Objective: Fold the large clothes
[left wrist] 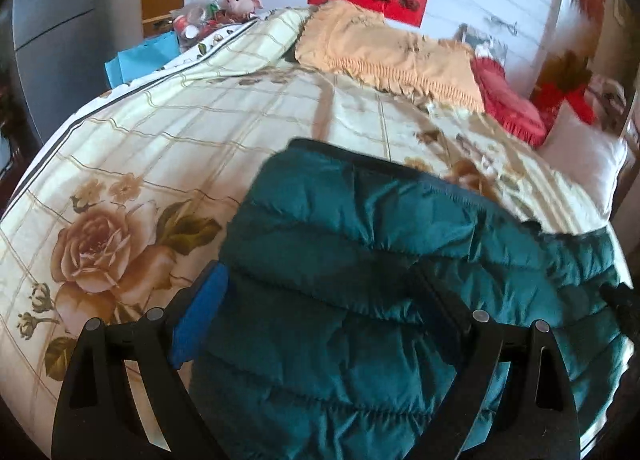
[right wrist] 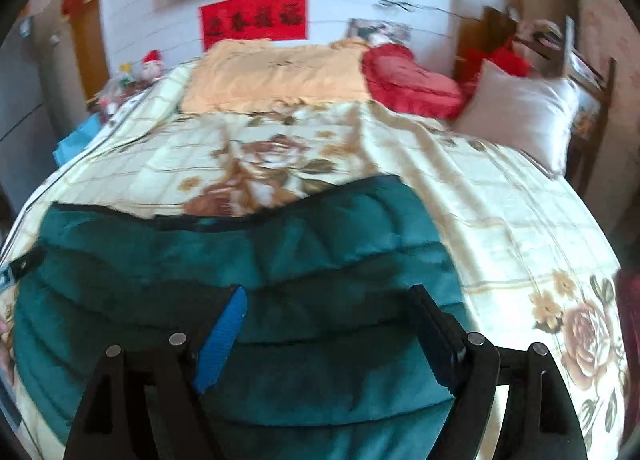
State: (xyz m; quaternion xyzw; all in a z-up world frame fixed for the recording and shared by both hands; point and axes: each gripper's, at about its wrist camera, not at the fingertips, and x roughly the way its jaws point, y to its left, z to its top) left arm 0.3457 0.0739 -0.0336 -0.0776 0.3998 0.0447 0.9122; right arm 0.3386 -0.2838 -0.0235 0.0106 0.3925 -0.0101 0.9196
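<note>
From the left wrist, the left gripper (left wrist: 316, 316) hangs over a teal quilted puffer jacket (left wrist: 360, 260) lying on the cream rose-print bedspread (left wrist: 160, 131), fingers spread wide and gripping nothing.

From the right wrist, the right gripper (right wrist: 328, 320) is likewise spread over the jacket. The jacket looks folded at least once, though blur hides its layers; further folds probably remain.

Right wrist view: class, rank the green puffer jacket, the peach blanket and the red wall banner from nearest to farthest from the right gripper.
1. Green puffer jacket: directly under the right gripper, on the bed.
2. Peach blanket: across the bed's far end.
3. Red wall banner: on the wall behind the bed.
</note>
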